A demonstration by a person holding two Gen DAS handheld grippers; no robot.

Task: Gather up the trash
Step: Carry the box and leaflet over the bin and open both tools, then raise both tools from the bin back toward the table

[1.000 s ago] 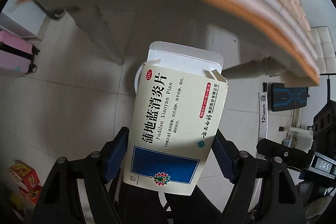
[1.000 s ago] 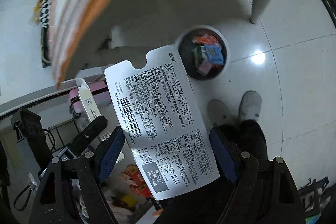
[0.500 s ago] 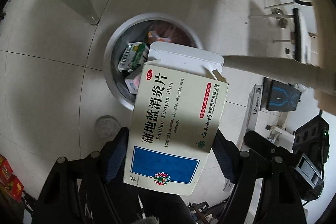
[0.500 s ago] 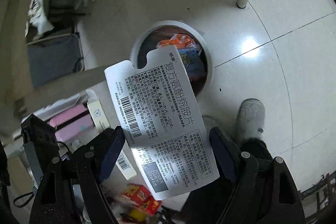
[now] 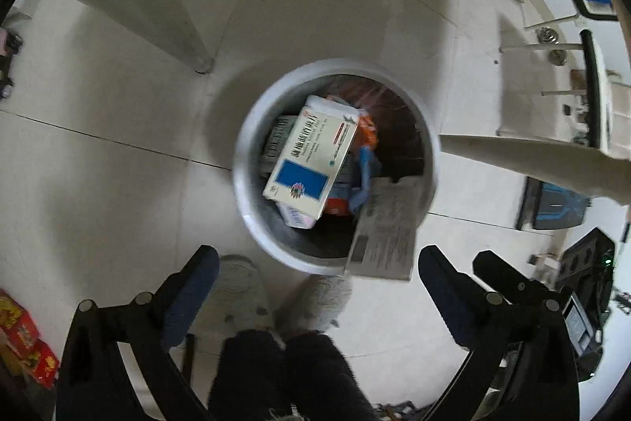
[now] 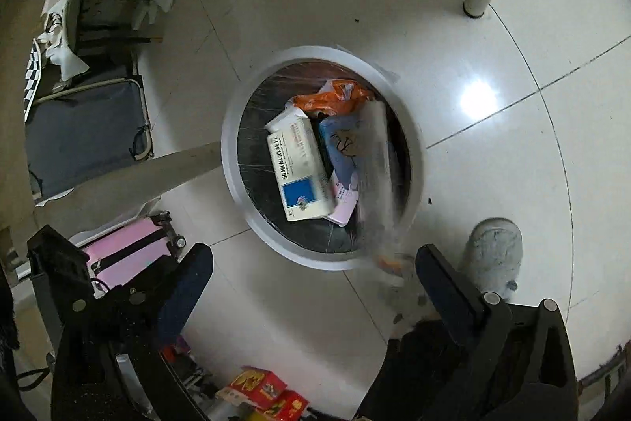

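From the left camera I look straight down; my left gripper (image 5: 315, 287) hangs over the floor with its jaws spread wide and nothing between them, which I judge is right for a release above the bin; the round white trash bin (image 5: 244, 192) stands on the tiles just beyond my slippers (image 5: 244, 290), placed so that things fall straight in; the medicine box (image 5: 311, 160), cream with a blue panel and dark print, lies tilted on top of the other rubbish, one end flap open; to its right a grey printed carton sheet (image 5: 384, 227) shows blurred across the bin's near rim, and I cannot tell whether it will land fully inside.

On the right camera, my right gripper (image 6: 313, 287) is likewise wide apart and empty above the same bin (image 6: 232, 160); the box (image 6: 301, 170) rests inside beside an orange wrapper (image 6: 335, 97) and a blue packet (image 6: 343, 145); the sheet (image 6: 376, 176) is a pale streak at the right of the opening. More red cartons (image 6: 268, 395) lie on the floor near me, likely to be gathered next.
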